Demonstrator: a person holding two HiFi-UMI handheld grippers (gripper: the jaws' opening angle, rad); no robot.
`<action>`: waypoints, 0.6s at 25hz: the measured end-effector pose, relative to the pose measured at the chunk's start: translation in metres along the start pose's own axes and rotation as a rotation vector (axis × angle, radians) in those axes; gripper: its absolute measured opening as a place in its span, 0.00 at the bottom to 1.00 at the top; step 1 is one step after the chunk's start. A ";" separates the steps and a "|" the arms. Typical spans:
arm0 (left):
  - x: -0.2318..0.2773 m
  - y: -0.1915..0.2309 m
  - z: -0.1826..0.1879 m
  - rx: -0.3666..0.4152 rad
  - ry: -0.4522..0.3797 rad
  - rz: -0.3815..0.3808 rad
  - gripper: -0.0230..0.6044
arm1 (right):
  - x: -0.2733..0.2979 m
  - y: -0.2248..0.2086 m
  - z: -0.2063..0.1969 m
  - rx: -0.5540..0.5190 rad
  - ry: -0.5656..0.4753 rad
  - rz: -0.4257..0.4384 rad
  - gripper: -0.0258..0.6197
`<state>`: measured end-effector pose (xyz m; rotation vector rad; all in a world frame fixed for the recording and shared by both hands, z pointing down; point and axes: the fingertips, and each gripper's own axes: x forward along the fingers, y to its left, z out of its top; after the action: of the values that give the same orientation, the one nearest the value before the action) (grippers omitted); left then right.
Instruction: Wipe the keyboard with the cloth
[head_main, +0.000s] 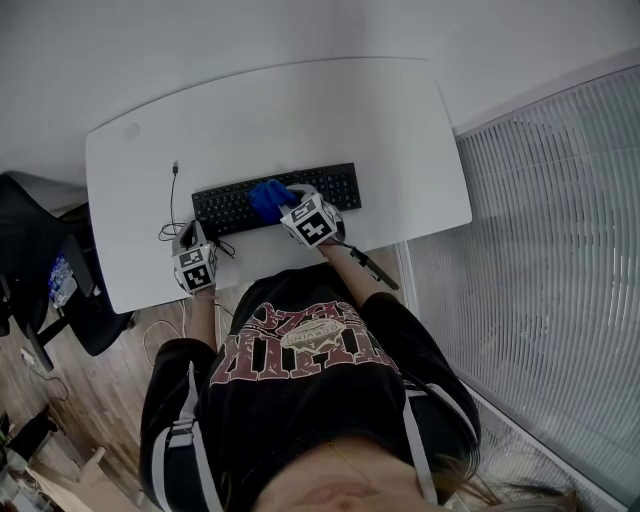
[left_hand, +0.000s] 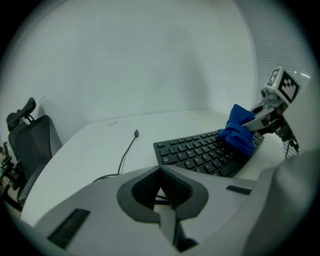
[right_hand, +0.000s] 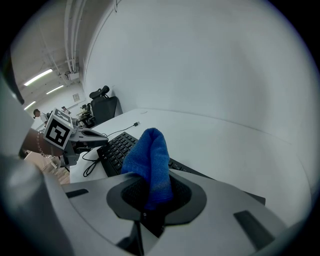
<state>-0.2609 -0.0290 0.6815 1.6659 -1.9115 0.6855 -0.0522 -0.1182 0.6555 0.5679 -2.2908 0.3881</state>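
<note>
Head view: high above the person (head_main: 300, 380), facing steeply down on the whole desk (head_main: 400, 130). Left gripper view: low at the desk's near edge, facing across it, keyboard (left_hand: 200, 150) at centre right. Right gripper view: close over that keyboard. All three share it.

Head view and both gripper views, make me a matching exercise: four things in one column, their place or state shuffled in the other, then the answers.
Things
1. cloth
2. keyboard
3. left claw
4. cable plug

Places or states
A. shut, nothing in it
B. lying free on the white desk, off the keyboard's left end
C. blue, clamped in the right claw
D. black, with the cloth resting on its keys

Pairs: 1-C, 2-D, 3-A, 4-B
</note>
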 end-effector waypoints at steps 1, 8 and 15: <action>0.000 0.000 0.000 0.000 0.001 0.001 0.09 | -0.001 -0.002 -0.001 -0.001 0.001 -0.002 0.14; -0.002 -0.003 -0.001 0.000 0.007 0.003 0.09 | -0.012 -0.015 -0.011 -0.016 0.025 -0.001 0.14; -0.001 -0.001 -0.001 -0.004 0.007 0.005 0.09 | -0.017 -0.025 -0.020 -0.099 0.063 0.049 0.14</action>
<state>-0.2597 -0.0277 0.6818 1.6543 -1.9116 0.6889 -0.0171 -0.1264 0.6591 0.4447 -2.2531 0.3099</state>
